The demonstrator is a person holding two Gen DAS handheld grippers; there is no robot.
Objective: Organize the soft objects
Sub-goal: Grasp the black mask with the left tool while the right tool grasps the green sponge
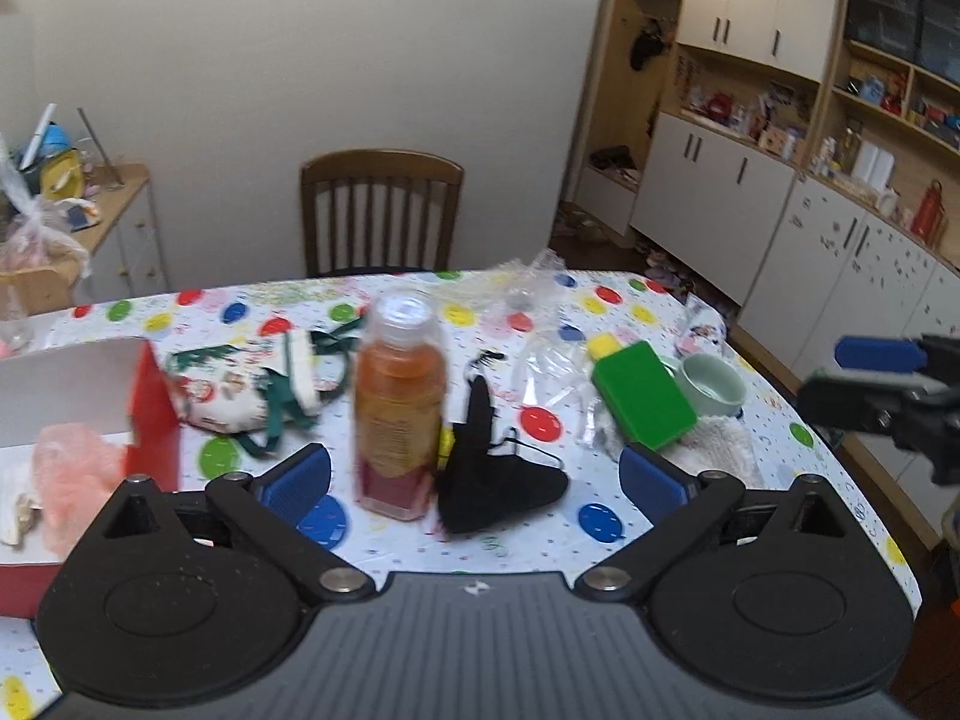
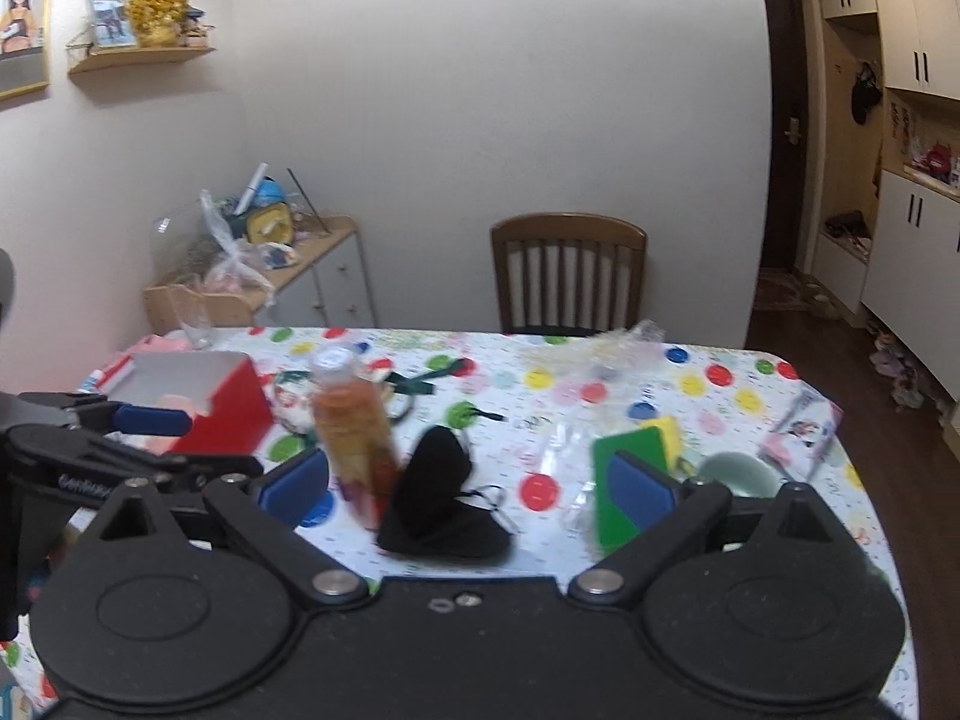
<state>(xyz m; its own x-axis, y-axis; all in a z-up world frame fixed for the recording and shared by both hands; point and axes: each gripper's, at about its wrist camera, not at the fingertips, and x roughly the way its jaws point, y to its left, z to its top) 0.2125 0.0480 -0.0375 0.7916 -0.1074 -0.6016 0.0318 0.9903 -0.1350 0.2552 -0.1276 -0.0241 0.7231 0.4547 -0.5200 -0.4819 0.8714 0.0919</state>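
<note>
A black face mask (image 1: 510, 480) lies crumpled on the dotted tablecloth, right of an orange bottle (image 1: 399, 396). My left gripper (image 1: 474, 480) hangs over the near table edge, open, with the bottle and mask ahead between its blue pads (image 1: 297, 480) and nothing gripped. A Christmas-print fabric pouch (image 1: 234, 396) with green ribbons lies beside a red box (image 1: 153, 414) that holds a pink soft item (image 1: 78, 468). My right gripper (image 2: 468, 483) is open too, the mask (image 2: 438, 516) and the bottle (image 2: 354, 438) in front of it. A white fluffy cloth (image 1: 720, 444) lies under the cup.
A green block (image 1: 642, 402), a pale green cup (image 1: 714, 384) and clear plastic wrappers (image 1: 552, 372) lie at the right. A wooden chair (image 1: 381, 210) stands behind the table. The right gripper (image 1: 876, 378) shows at the left view's right edge, off the table corner.
</note>
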